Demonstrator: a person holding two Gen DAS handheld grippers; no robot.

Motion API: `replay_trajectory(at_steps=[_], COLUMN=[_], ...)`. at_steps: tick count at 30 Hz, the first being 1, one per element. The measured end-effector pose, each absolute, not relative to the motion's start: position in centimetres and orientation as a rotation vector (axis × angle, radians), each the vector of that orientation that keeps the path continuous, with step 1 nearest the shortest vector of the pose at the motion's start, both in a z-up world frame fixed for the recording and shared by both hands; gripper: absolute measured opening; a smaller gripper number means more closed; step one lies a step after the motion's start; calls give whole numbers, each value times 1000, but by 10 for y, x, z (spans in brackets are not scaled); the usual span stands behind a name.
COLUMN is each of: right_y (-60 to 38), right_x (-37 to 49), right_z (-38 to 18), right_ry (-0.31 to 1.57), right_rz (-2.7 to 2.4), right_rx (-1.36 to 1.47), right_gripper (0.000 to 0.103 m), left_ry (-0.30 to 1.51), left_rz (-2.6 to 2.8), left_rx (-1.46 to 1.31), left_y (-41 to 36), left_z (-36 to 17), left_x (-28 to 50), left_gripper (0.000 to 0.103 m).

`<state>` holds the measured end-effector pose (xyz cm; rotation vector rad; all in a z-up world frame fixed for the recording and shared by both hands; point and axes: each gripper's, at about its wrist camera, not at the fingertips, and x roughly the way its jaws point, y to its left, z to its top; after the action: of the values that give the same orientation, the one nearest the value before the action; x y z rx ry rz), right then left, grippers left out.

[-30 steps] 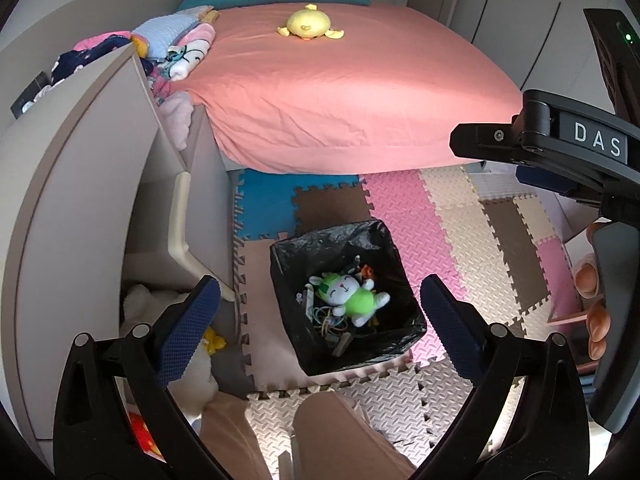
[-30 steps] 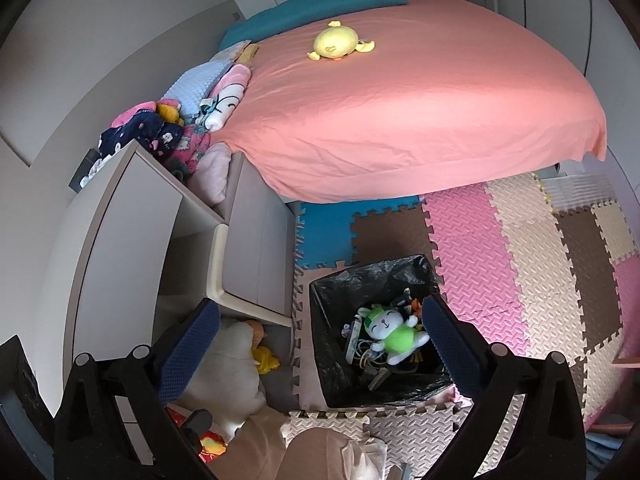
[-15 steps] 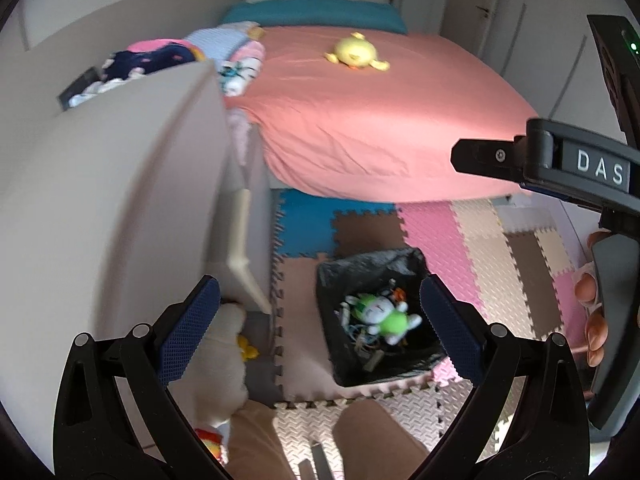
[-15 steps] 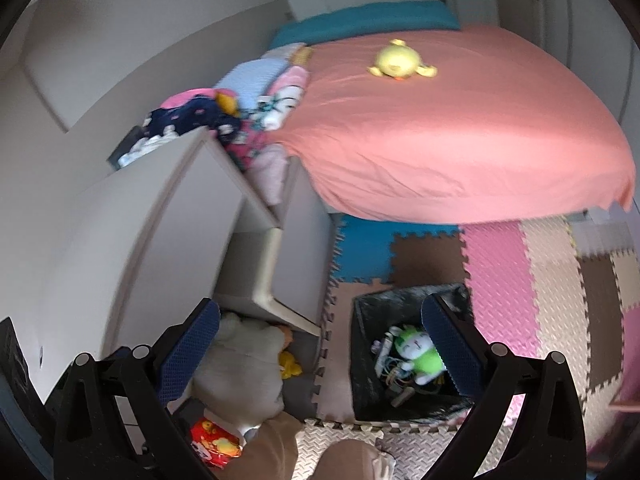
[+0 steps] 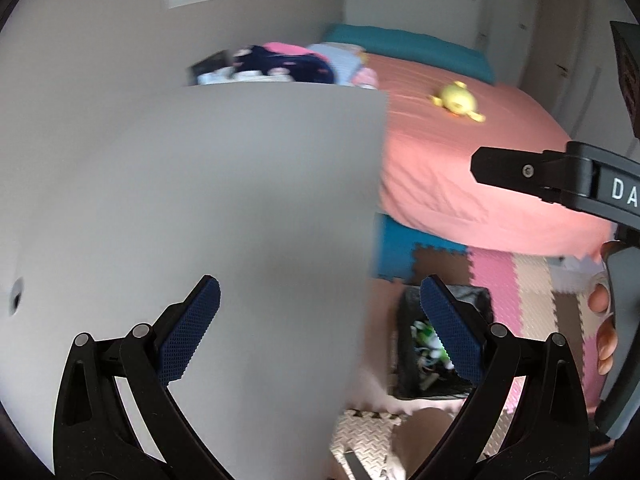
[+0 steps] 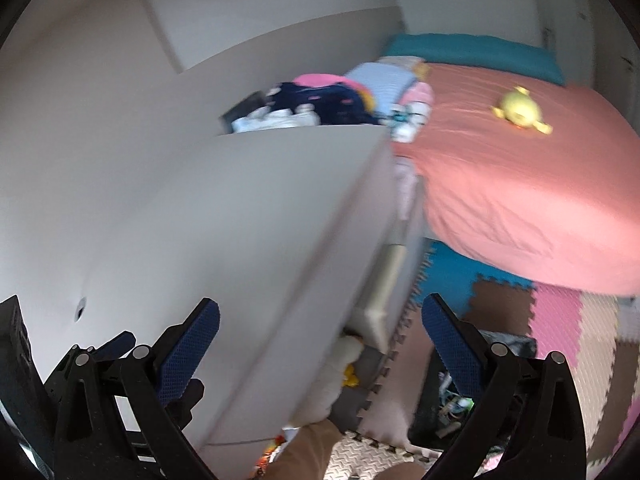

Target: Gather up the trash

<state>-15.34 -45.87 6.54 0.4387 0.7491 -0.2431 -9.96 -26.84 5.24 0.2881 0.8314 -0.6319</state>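
A black-lined trash bin (image 5: pixel 416 344) stands on the foam floor mats at the lower right, with a green and white plush toy and small scraps inside. It also shows in the right wrist view (image 6: pixel 444 396), partly hidden by the right finger. My left gripper (image 5: pixel 320 332) is open and empty, held over a grey desk top (image 5: pixel 200 200). My right gripper (image 6: pixel 320 344) is open and empty, above the desk's edge (image 6: pixel 280 240). The right gripper's body (image 5: pixel 560 184) shows at the right of the left wrist view.
A bed with a pink sheet (image 6: pixel 520 184) and a yellow plush duck (image 6: pixel 518 112) fills the right. Clothes and soft toys (image 6: pixel 320 104) are piled beyond the desk. A white plush (image 6: pixel 340 368) lies under the desk. Coloured foam mats (image 5: pixel 500 276) cover the floor.
Both grippers have swung left and up, so the desk top now fills the left half of each view. The bin has slid to the lower right. Both stay open.
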Motion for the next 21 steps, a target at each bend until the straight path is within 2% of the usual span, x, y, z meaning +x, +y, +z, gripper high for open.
replay_trajectory(at_steps=[9,21], right_y=[-354,-230], right_x=[-87,-57], right_z=[66,39], right_ry=[793,853], right_rz=[-62,66], right_rx=[338,205], right_gripper=[101,101], left_ry=[864,899], left_rz=[-428,-184], left_rx=[173,61], left_y=[-160,-29], left_z=[45,28], left_x=[-62,-34], left_gripper=[97,97])
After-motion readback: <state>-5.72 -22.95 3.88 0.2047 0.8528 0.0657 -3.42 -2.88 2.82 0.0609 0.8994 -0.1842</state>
